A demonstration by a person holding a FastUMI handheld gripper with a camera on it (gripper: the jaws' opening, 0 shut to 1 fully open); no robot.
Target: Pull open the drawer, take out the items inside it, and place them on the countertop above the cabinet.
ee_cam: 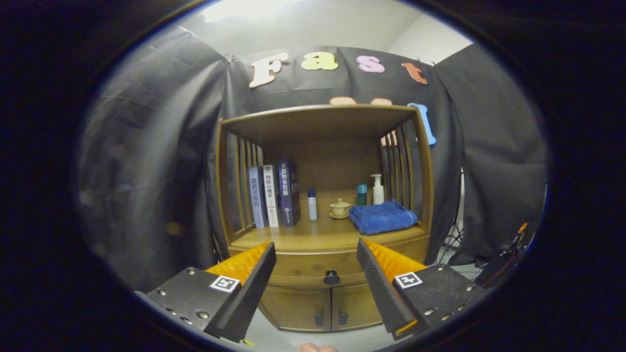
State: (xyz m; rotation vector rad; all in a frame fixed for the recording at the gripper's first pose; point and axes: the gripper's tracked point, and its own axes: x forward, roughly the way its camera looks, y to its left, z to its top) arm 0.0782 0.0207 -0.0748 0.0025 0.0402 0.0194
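A wooden cabinet (423,195) stands ahead against the booth wall. Its drawer (313,268) is shut, with a dark round knob (331,277) at the middle of its front. The knob sits between my two fingers and a little beyond them. My gripper (317,252) is open and holds nothing. The countertop (318,233) above the drawer is a wooden shelf surface inside an open alcove. What lies inside the drawer is hidden.
On the countertop stand three books (274,195) at the left, a small white bottle (312,204), a lidded cup on a saucer (339,209), a teal bottle (361,194), a pump bottle (377,189) and a folded blue towel (382,217). Two cupboard doors (313,307) sit below the drawer.
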